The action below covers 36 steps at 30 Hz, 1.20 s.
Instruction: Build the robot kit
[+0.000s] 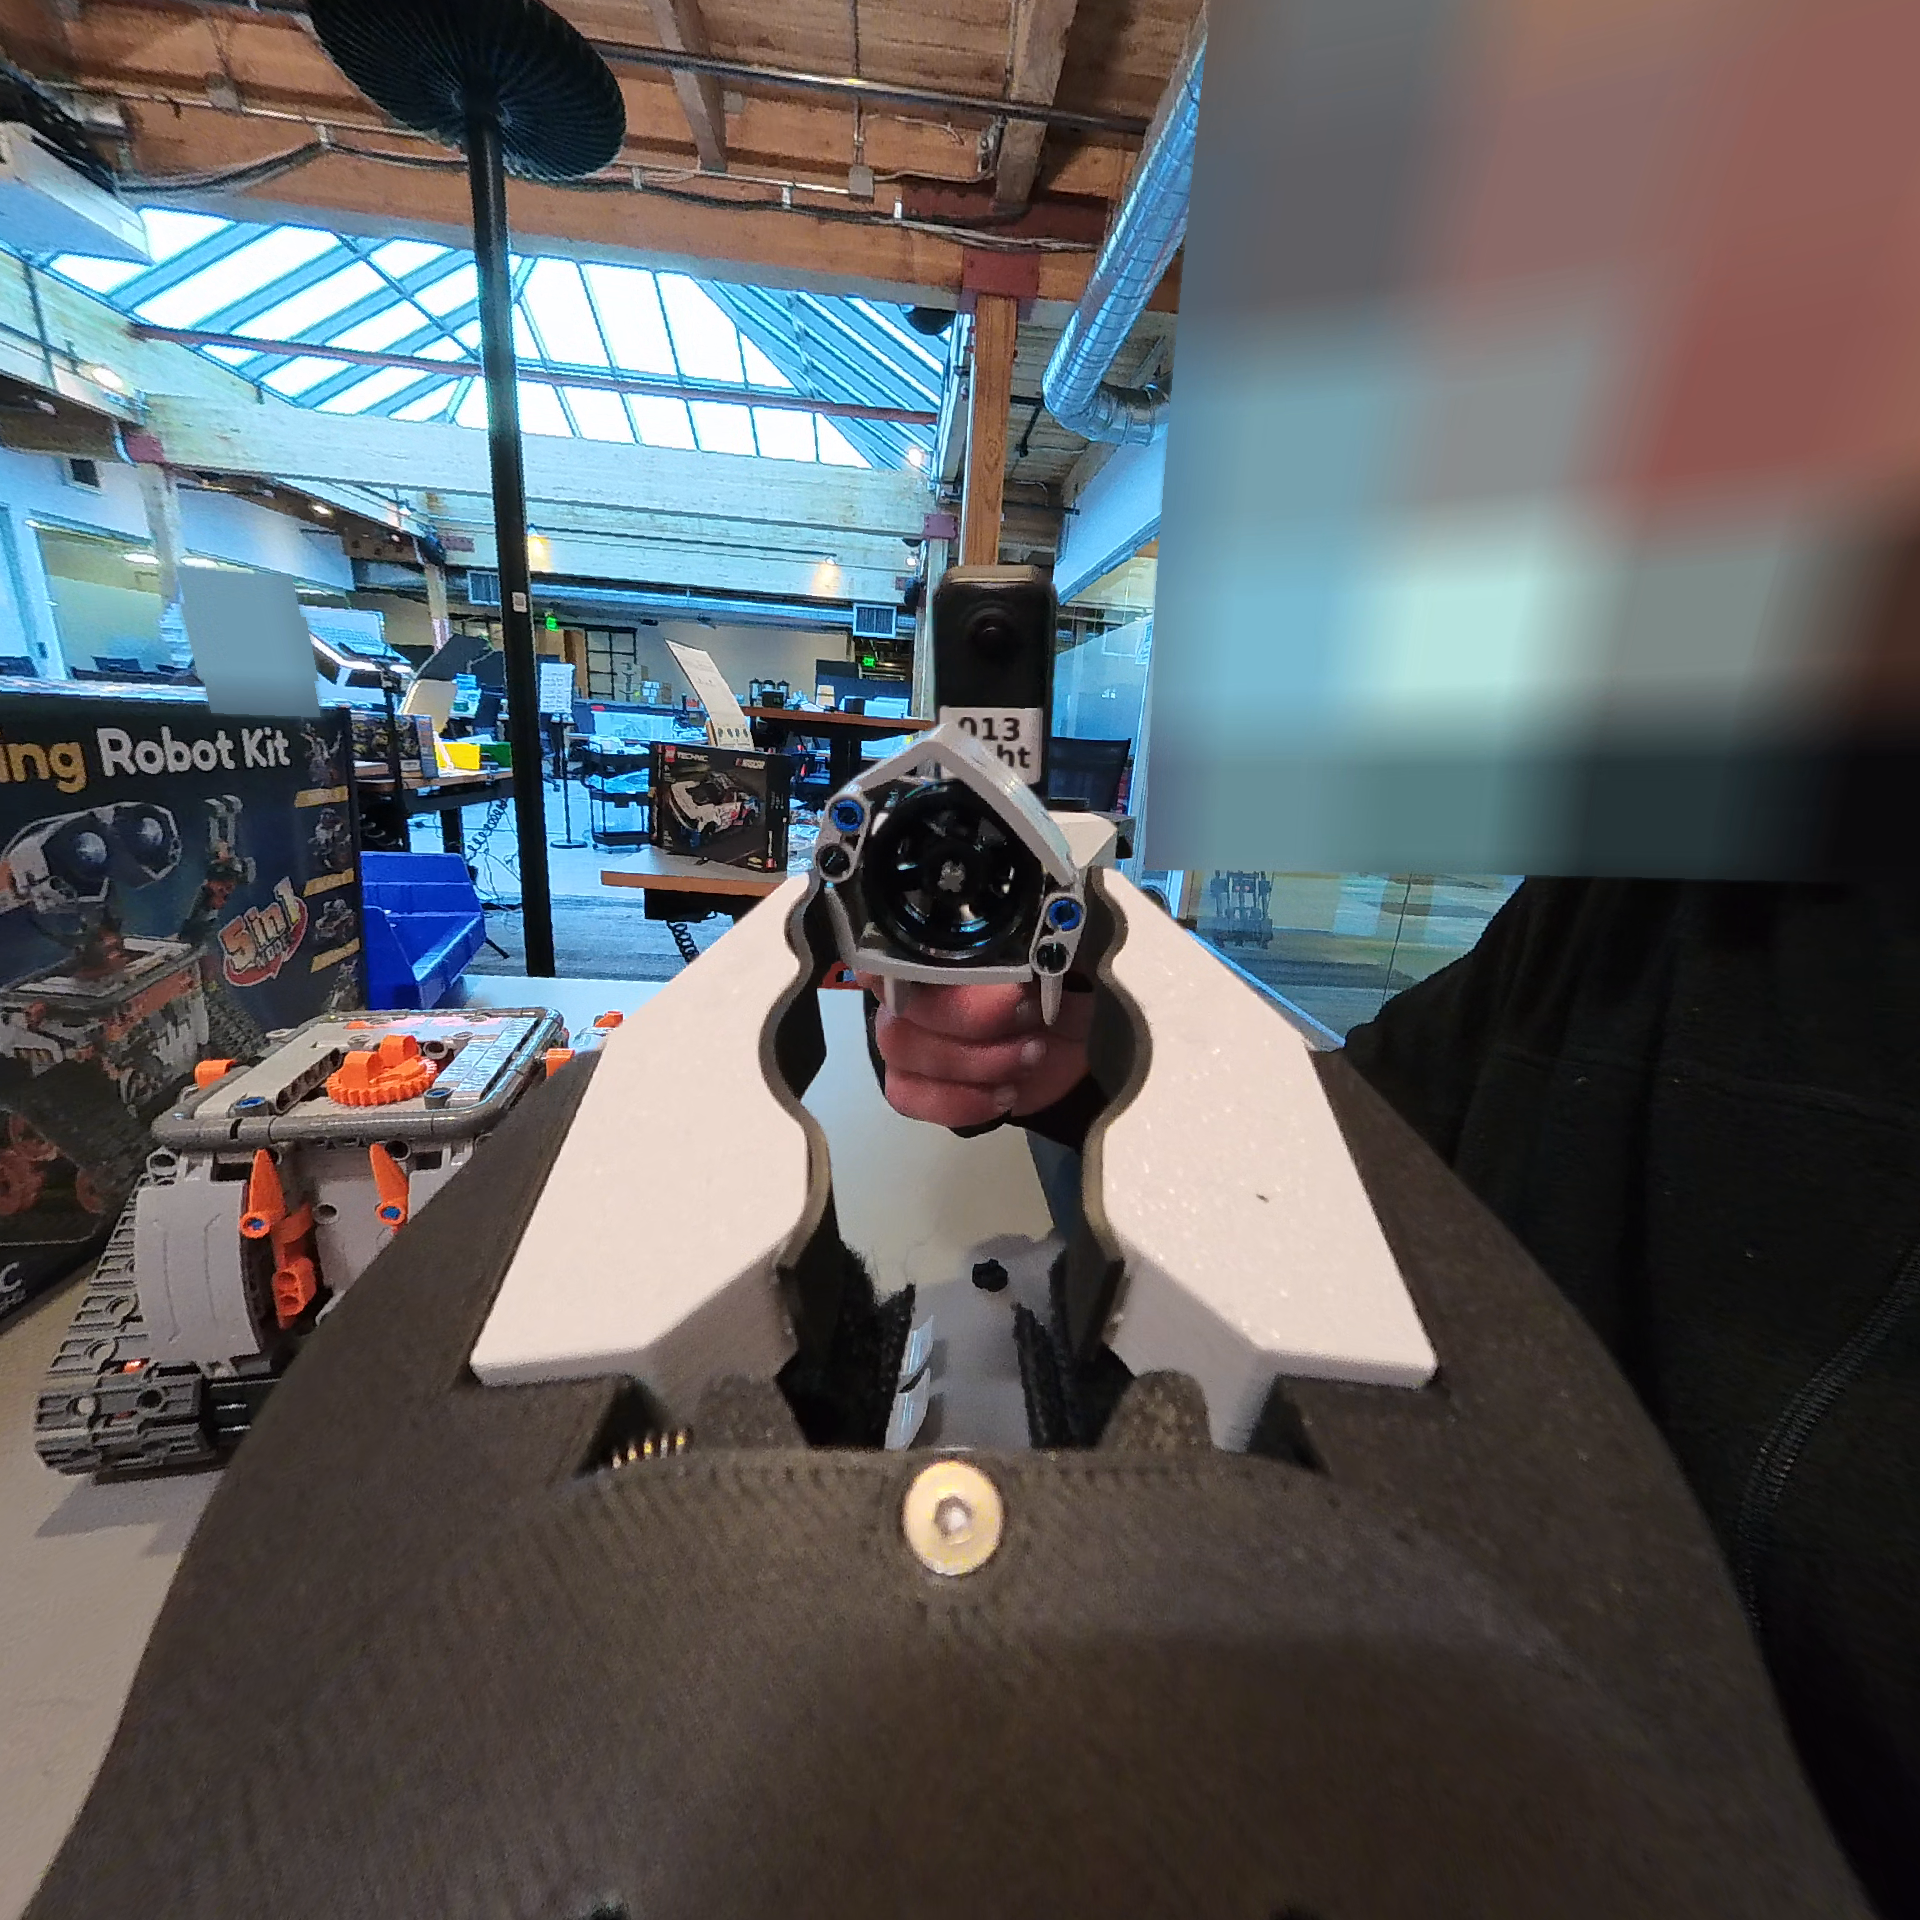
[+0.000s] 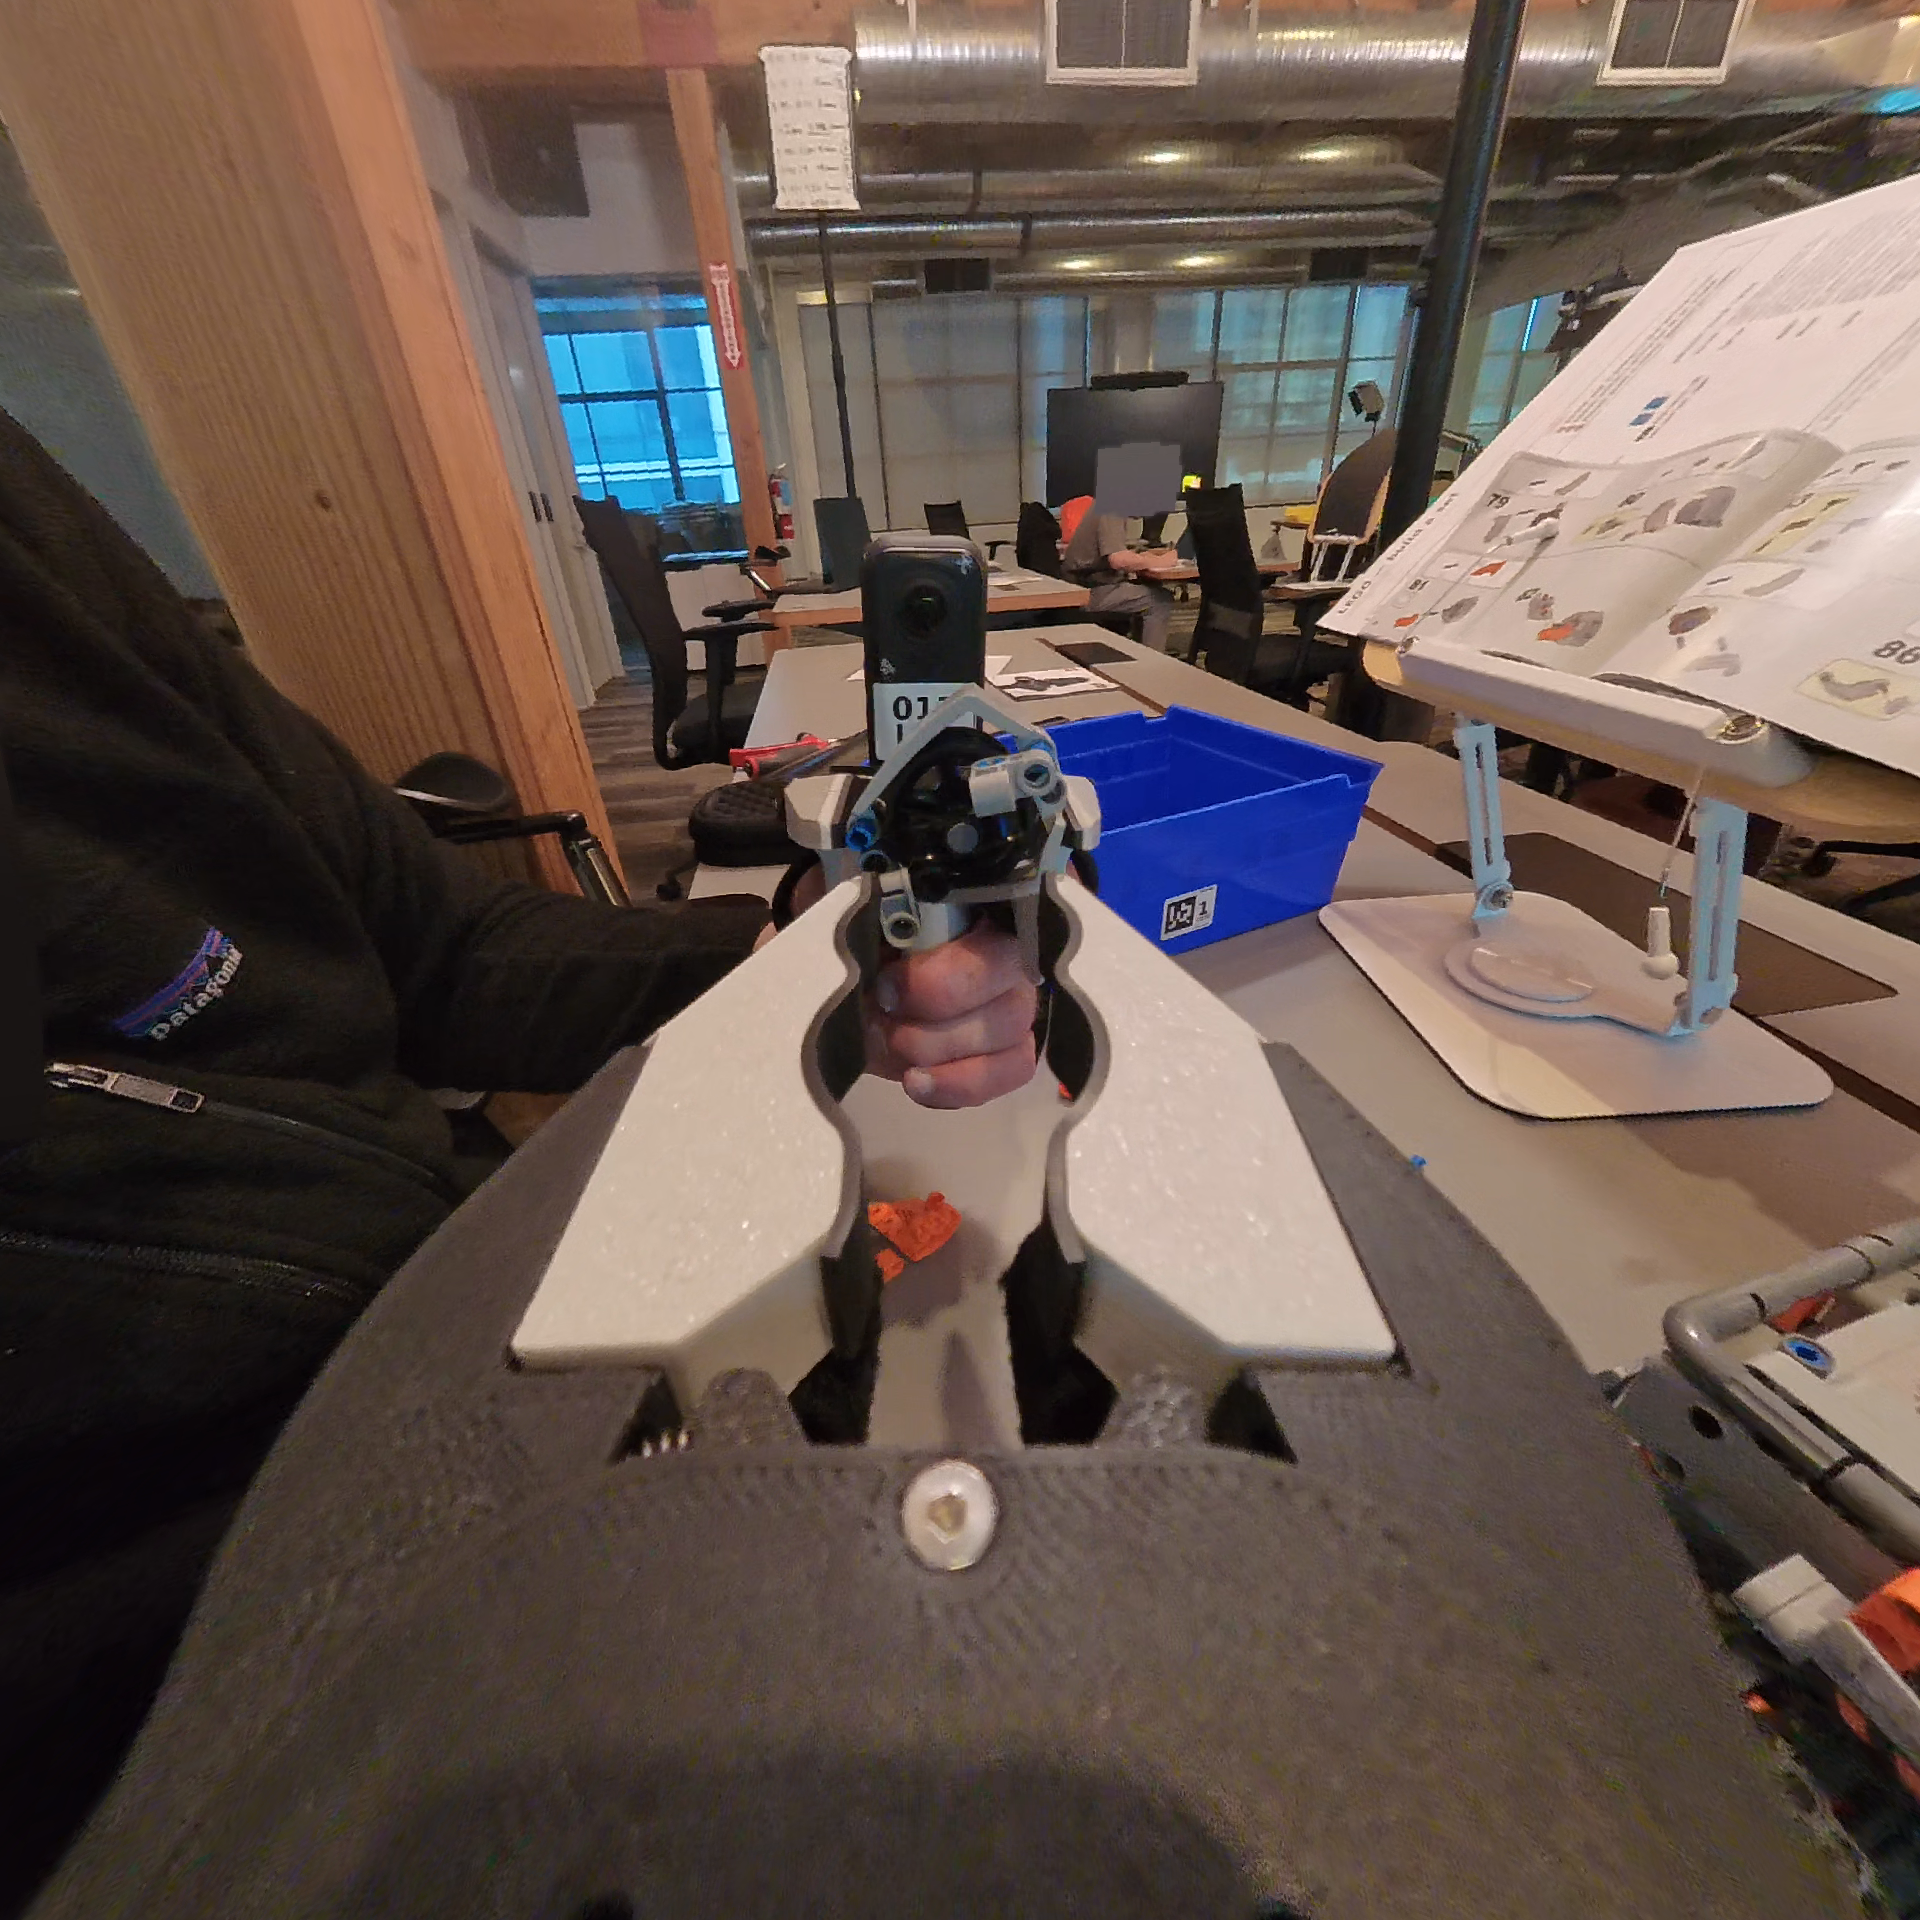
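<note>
Wheel-and-frame subassembly [image 1: 951, 883], a black wheel in a grey beam frame with blue pins, is up in the air between my two facing grippers, pinched by both my left gripper [image 1: 951, 914] and right gripper [image 2: 951, 873]. Tracked robot model [image 1: 260, 1195] sits near left on the table; wheel piece not joined to it, so mounting looks left to do.

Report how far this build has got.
Done: the grey tracked brick robot with orange parts stands partly assembled. In hand: the left tool and right tool both clamp a grey-framed black wheel module. Left: that module is unattached, and loose orange bricks lie on the table.
</note>
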Each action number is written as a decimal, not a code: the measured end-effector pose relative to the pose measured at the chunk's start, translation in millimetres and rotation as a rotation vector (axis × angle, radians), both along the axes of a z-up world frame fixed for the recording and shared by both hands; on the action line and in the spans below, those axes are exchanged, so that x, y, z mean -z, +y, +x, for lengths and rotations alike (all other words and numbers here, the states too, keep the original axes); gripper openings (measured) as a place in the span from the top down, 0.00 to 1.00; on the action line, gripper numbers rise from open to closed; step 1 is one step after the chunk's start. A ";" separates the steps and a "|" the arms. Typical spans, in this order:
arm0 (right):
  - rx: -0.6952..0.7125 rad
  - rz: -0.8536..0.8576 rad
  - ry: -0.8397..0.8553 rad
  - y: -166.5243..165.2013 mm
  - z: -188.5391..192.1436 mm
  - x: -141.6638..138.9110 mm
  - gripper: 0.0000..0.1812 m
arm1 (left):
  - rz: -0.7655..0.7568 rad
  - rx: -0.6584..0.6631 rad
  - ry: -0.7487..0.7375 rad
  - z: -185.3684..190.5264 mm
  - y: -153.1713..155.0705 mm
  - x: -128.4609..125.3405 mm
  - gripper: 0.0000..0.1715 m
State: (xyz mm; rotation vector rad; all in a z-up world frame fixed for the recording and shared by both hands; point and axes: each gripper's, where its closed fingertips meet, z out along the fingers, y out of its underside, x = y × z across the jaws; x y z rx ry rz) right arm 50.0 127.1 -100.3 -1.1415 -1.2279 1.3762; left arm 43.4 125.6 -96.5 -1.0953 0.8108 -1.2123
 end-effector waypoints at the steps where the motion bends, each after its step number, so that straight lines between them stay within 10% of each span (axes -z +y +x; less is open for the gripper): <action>1: -0.006 0.001 -0.001 -1.4 -0.3 0.1 0.86 | 0.000 0.001 0.002 0.5 -0.2 0.2 0.73; 22: -0.186 -0.331 0.055 -5.4 -3.9 1.2 0.93 | 0.218 -0.195 0.297 5.8 3.6 17.3 0.73; 36: 0.028 0.439 -0.077 -30.2 -4.2 -5.8 0.95 | -0.100 0.157 0.060 3.2 -24.4 1.1 0.73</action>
